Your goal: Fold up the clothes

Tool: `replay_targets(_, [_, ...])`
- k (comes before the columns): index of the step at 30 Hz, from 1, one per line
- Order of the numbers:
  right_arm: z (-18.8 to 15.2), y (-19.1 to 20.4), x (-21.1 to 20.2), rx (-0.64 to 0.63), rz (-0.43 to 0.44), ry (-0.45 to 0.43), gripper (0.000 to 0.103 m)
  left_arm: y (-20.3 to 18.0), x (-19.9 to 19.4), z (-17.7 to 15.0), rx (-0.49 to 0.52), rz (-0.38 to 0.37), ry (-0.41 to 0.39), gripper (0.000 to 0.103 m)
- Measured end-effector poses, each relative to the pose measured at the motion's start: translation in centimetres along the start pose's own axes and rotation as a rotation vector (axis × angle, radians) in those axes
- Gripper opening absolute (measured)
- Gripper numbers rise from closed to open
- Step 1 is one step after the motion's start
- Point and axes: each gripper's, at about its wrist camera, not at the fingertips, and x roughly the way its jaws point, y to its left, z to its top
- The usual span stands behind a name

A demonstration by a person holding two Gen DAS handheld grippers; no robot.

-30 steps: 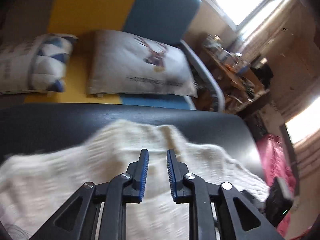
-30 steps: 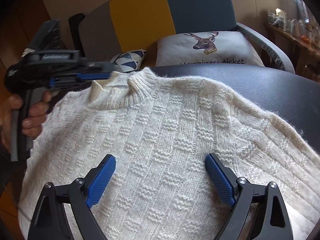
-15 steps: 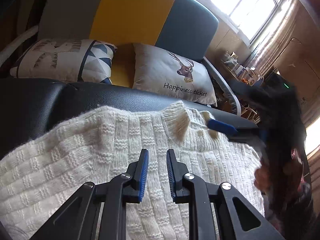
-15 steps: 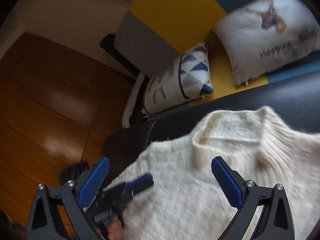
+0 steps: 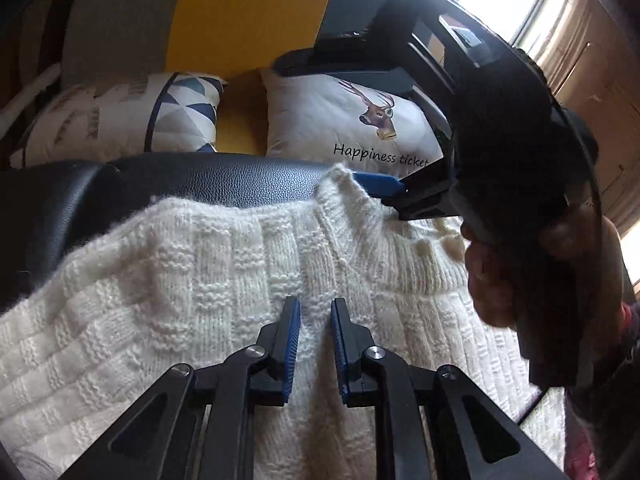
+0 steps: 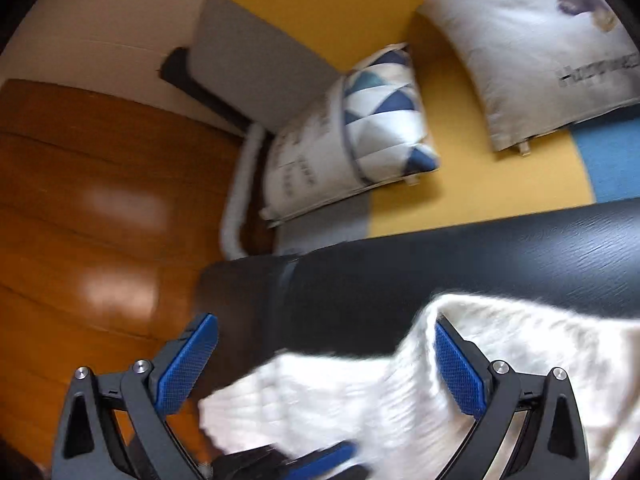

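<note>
The sofa (image 5: 248,20), banded grey, yellow and blue, filled the 12 o'clock side of both views; the black desk (image 5: 224,180) lay in front of it, and the wooden floor (image 6: 80,184) showed at 9 o'clock in the right wrist view; the sweater (image 5: 200,280), cream and block-knitted, lay spread on the desk, covering the lower half of the left wrist view and reaching toward 4 o'clock in the right wrist view, where it was blurred. On the sofa seat a deer cushion (image 5: 352,128) lettered "Happiness ticket" leaned at 1 o'clock and a triangle cushion (image 5: 120,116) at 10 o'clock, the two near each other but apart. The right gripper (image 6: 326,364) had its fingers spread wide apart, one blue pad over the desk edge and the other touching a raised fold of the sweater; in the left wrist view its dark body stood at 2 o'clock, with a blue pad just beside the sweater's collar (image 5: 348,196), and a hand (image 5: 520,264) gripped its handle at 3 o'clock. The left gripper (image 5: 314,340) pointed down at the knit at 6 o'clock, its fingers (image 5: 290,344) drawn near together with a narrow gap between them; whether any knit was pinched there I could not tell.
</note>
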Motion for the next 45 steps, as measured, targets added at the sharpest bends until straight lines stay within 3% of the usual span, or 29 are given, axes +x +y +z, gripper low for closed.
replay_targets(6, [-0.8, -0.5, -5.4, -0.004, 0.046, -0.063, 0.103, -0.3, -0.8, 2.0, -0.022, -0.096, -0.052, 0.015])
replay_targets(9, [-2.1, -1.8, -8.6, -0.008, 0.047, -0.071, 0.103, -1.2, 0.4, 3.6, -0.010, -0.108, -0.047, 0.015])
replay_targets(14, [-4.3, -6.2, -11.6, 0.090, -0.044, -0.092, 0.103, -1.8, 4.6, 4.9, -0.033, -0.026, 0.037, 0.013])
replay_targets(17, [-4.5, -8.3, -12.4, 0.132, -0.036, -0.152, 0.103, -1.9, 4.7, 4.8, -0.048, -0.008, 0.017, 0.013])
replay_targets(20, [-4.5, -8.0, -12.4, 0.112, -0.053, -0.168, 0.103, -2.0, 3.8, 4.3, -0.066, 0.008, 0.010, 0.013])
replay_targets(23, [-5.4, -6.5, -12.8, 0.068, -0.106, -0.174, 0.103, -1.1, 1.3, 3.1, -0.112, -0.011, -0.019, 0.016])
replay_targets(26, [-7.4, -4.3, -12.8, 0.019, -0.104, -0.149, 0.103, 0.3, -2.4, 0.6, -0.167, -0.031, -0.037, 0.017])
replay_targets(28, [-9.3, -2.7, -12.5, -0.023, -0.093, -0.122, 0.103, 2.2, -5.5, -2.0, -0.238, -0.060, -0.055, 0.017])
replay_targets(33, [-15.1, 1.8, -9.9, -0.157, -0.132, -0.028, 0.103, 8.3, -13.5, -9.0, -0.411, -0.024, -0.108, 0.017])
replay_targets(35, [-17.6, 3.4, -8.4, -0.203, -0.155, 0.012, 0.103, 10.9, -16.7, -11.5, -0.462, 0.014, -0.142, 0.017])
replay_targets(41, [-23.3, 7.6, -3.8, -0.320, -0.222, 0.091, 0.103, 17.4, -24.4, -16.8, -0.502, 0.227, -0.192, 0.017])
replay_targets(45, [-25.1, 11.0, -1.1, -0.413, -0.179, 0.126, 0.103, 20.8, -25.4, -18.0, -0.531, 0.291, -0.193, 0.017])
